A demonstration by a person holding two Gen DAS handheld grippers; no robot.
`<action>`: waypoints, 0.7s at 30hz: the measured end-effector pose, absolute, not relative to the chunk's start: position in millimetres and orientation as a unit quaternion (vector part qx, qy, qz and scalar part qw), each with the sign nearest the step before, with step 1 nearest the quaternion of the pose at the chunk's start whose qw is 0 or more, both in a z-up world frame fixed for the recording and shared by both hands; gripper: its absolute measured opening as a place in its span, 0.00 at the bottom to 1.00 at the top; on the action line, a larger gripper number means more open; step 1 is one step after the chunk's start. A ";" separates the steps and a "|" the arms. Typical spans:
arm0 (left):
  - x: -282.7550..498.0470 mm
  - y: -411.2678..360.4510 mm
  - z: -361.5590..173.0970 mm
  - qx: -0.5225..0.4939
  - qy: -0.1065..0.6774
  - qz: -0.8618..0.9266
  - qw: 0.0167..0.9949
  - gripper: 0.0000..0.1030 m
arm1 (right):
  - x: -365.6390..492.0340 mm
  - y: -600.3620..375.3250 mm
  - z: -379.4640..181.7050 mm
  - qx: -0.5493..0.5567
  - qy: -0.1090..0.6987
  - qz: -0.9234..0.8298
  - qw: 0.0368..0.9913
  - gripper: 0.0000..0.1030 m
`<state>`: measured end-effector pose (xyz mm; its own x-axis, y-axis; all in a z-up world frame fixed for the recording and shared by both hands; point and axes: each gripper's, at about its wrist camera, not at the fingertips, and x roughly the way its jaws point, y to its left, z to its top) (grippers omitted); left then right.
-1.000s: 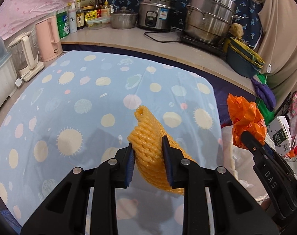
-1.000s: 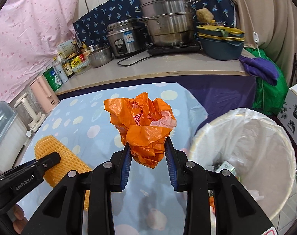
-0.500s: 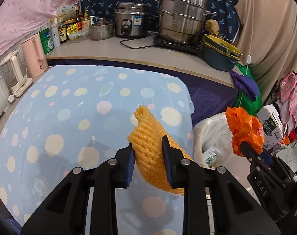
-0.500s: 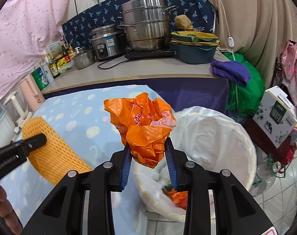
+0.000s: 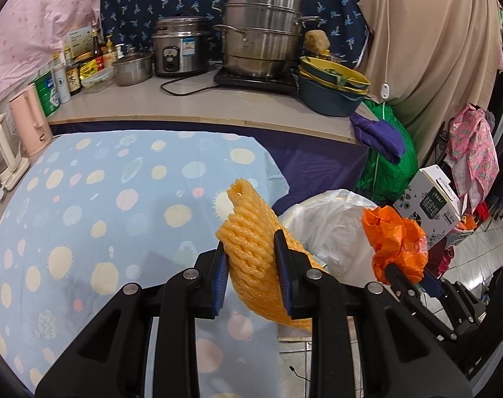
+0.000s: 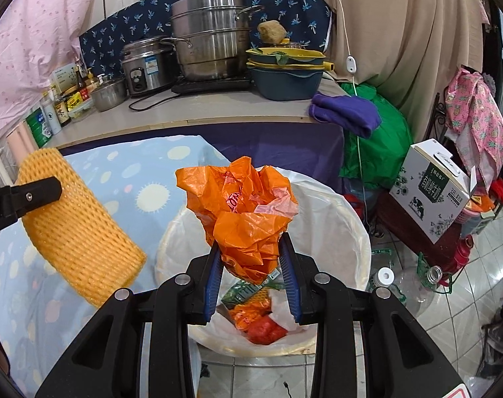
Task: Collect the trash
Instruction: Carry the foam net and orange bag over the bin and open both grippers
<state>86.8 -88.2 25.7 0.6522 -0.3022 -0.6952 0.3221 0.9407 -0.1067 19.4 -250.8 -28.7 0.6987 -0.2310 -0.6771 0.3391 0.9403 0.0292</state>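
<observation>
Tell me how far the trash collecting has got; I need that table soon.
Done: some wrappers already lie in the white-lined trash bin. In hand: the right gripper clamps a crumpled orange plastic bag over the bin; the left gripper clamps a yellow foam fruit net near the table edge. Left: dropping both in.

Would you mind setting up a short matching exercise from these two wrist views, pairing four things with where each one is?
Things:
1. orange plastic bag
2. yellow foam net
3. purple cloth
4. white-lined bin

Places:
A. on the tiled floor beside the table
B. draped over the counter's corner
C. clamped in the right gripper
D. clamped in the left gripper

Pairs: 1-C, 2-D, 3-B, 4-A
</observation>
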 end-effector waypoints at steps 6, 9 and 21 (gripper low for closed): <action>85.1 -114.2 27.9 0.025 0.375 -0.186 0.908 0.24 | 16.5 -259.9 -36.6 0.076 0.366 -0.162 0.913 0.30; 86.4 -124.3 26.9 0.029 0.376 -0.190 0.906 0.24 | 14.1 -266.7 -39.4 0.079 0.370 -0.167 0.911 0.30; 90.3 -144.6 14.6 0.040 0.385 -0.191 0.902 0.24 | 13.2 -280.3 -47.8 0.089 0.379 -0.177 0.904 0.31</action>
